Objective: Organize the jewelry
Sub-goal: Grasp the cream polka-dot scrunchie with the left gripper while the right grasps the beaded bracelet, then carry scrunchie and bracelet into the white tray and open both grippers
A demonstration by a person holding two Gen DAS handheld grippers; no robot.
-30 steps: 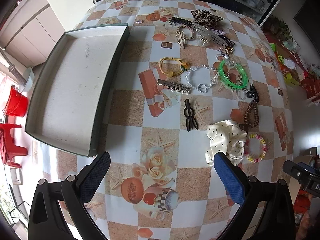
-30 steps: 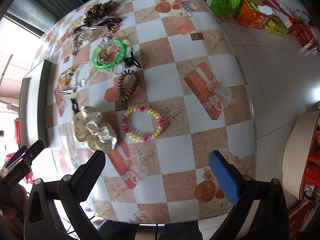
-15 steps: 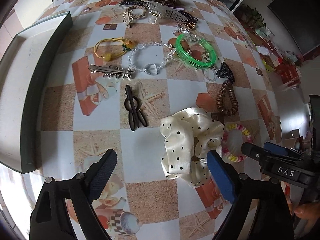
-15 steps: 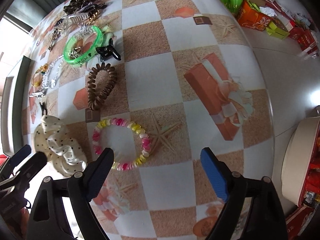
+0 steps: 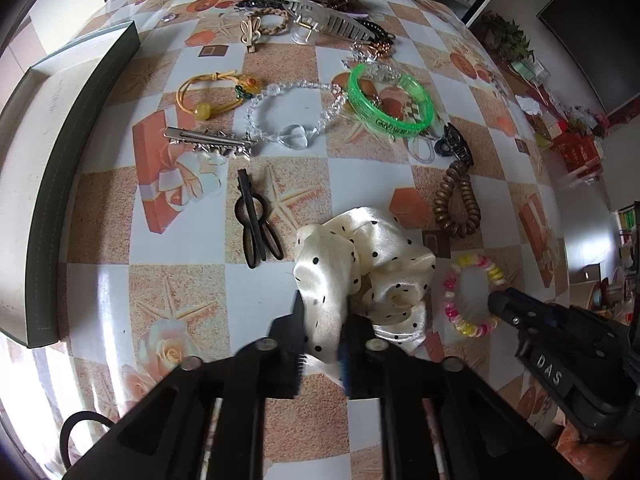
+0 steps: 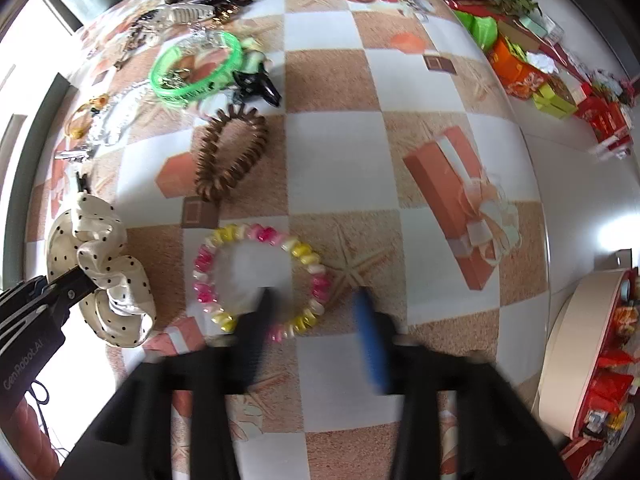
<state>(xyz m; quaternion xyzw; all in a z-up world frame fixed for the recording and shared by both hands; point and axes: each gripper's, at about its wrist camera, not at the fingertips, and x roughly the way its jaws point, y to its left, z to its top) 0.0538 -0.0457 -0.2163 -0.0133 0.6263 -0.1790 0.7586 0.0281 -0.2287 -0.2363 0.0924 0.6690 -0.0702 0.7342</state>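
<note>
Through the left wrist camera, my left gripper point(image 5: 322, 322) has just been closing, and its jaws are now pinching a fold of the scrunchie point(image 5: 362, 264), where a second ago they were standing wide over bare worktop point(image 5: 100, 292); I am judging this as the first pick secured, ready for carrying to the tray point(image 5: 24, 168) that is lying well apart at the left edge. The scrunchie is looking soft and satiny, cream with black dots, bunching up between the pads. Beyond it the other pieces are lying loose: a hard green bangle point(image 5: 390, 106), a clear bead bracelet point(image 5: 294, 114), a brown coil tie point(image 5: 456, 208) and a flat black clip point(image 5: 256, 220). At the right my other gripper is showing, its tip touching the candy bracelet point(image 5: 472, 294). Through the right wrist camera, my right gripper point(image 6: 316, 316) has just been closing too, and it is blurring; its jaws are straddling the near rim of the candy bracelet point(image 6: 260, 276), one inside the ring and one outside, but I am unable to tell whether the pads are pressing on the beads yet. That bracelet is a ring of small glossy pink, yellow and white beads lying flat beside the scrunchie point(image 6: 100, 276), with the coil tie point(image 6: 232, 156) just behind it.
</note>
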